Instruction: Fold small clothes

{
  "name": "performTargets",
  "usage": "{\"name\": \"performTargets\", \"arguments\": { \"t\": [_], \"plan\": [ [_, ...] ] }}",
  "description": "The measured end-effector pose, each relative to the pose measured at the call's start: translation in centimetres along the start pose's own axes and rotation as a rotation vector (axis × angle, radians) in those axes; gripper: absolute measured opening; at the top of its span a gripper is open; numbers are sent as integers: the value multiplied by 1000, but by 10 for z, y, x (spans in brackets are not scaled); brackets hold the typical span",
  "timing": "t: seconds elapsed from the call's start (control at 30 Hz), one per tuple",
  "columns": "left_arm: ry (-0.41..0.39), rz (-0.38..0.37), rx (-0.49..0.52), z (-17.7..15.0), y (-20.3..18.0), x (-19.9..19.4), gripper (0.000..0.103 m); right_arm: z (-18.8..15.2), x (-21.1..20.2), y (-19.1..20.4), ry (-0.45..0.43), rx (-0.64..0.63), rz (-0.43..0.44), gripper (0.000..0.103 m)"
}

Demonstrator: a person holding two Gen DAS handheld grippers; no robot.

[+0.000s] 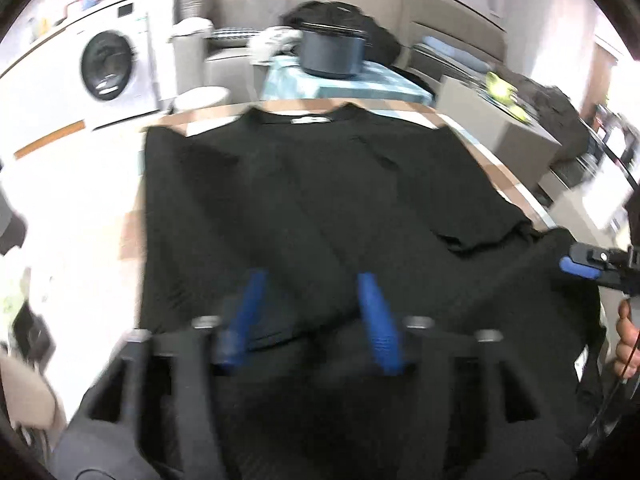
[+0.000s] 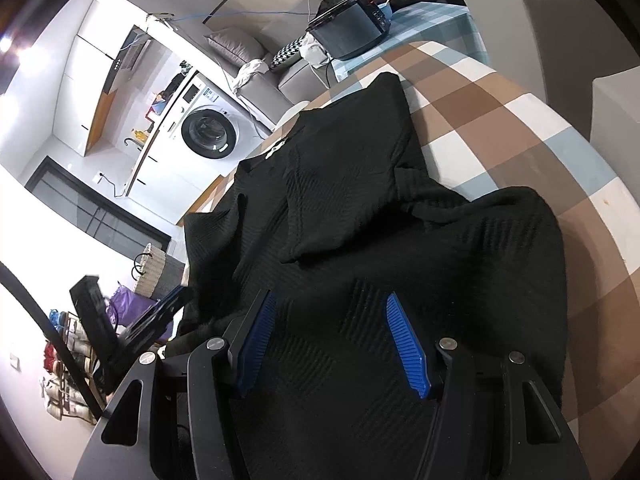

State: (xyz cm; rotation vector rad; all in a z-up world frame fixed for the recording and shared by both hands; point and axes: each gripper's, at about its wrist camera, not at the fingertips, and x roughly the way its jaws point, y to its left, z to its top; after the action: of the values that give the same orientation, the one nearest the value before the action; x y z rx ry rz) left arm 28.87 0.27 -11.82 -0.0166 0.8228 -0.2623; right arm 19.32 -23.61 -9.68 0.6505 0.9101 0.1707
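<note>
A black knit sweater (image 1: 304,200) lies spread on a round table with a brown, white and blue checked cloth (image 2: 500,120); its neck with a white label points away from me. In the right wrist view the sweater (image 2: 360,184) has one sleeve folded across its body. My left gripper (image 1: 312,280) is open, its blue pads just above the near hem. My right gripper (image 2: 332,300) is open over the near hem at the other side; it also shows at the right edge of the left wrist view (image 1: 580,264), with a hand behind it.
Beyond the table stands a second table with a blue checked cloth (image 1: 344,84) bearing a dark cooker pot (image 1: 332,54). A washing machine (image 1: 108,66) is at the far left, grey cabinets (image 1: 500,128) at the right. Shoes and a basket (image 2: 152,268) are on the floor.
</note>
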Motion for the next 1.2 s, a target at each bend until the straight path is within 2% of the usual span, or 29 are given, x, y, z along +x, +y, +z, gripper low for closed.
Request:
{"name": "performTargets", "arguments": {
  "t": [0.1,0.23,0.3,0.37,0.43,0.53,0.6,0.67,0.87,0.93,1.0,1.07,1.1,1.13,1.17,1.2],
  "plan": [
    [-36,19,-74,-10,19,-28,62,-1,-11,2,-12,-33,-18,59],
    [-92,84,-147,-32,45,-72,71,-8,-41,-1,-42,-110,-48,59],
    [-106,125,-183,-47,58,-91,78,-12,-54,-6,-47,-141,-72,65],
    [-111,152,-212,-62,69,-107,81,-20,-66,-14,-47,-172,-117,71],
    [-94,202,-250,-84,84,-119,81,-30,-75,-27,-31,-184,-166,71],
    [-70,239,-308,-110,99,-130,81,-45,-80,-47,8,-139,-199,71],
    [-63,237,-334,-122,105,-137,81,-57,-83,-52,24,-126,-204,71],
    [-66,242,-343,-131,107,-143,81,-74,-84,-50,50,-143,-169,71],
    [-101,227,-342,-139,98,-157,81,-105,-76,-13,45,-222,-155,71],
    [-107,225,-328,-137,90,-160,81,-108,-77,2,12,-273,-179,69],
    [-111,235,-313,-130,81,-158,81,-105,-80,4,-28,-258,-240,69],
    [-108,225,-309,-127,79,-154,81,-103,-76,-1,-15,-231,-273,69],
    [-105,219,-310,-126,78,-153,81,-103,-74,-1,-3,-225,-254,69],
    [-102,213,-311,-126,78,-151,81,-108,-69,0,32,-233,-159,69],
    [-99,206,-312,-126,77,-149,81,-111,-67,1,52,-243,-117,69],
    [-97,201,-315,-124,78,-146,81,-117,-63,4,73,-251,-112,69]
  ]
}}
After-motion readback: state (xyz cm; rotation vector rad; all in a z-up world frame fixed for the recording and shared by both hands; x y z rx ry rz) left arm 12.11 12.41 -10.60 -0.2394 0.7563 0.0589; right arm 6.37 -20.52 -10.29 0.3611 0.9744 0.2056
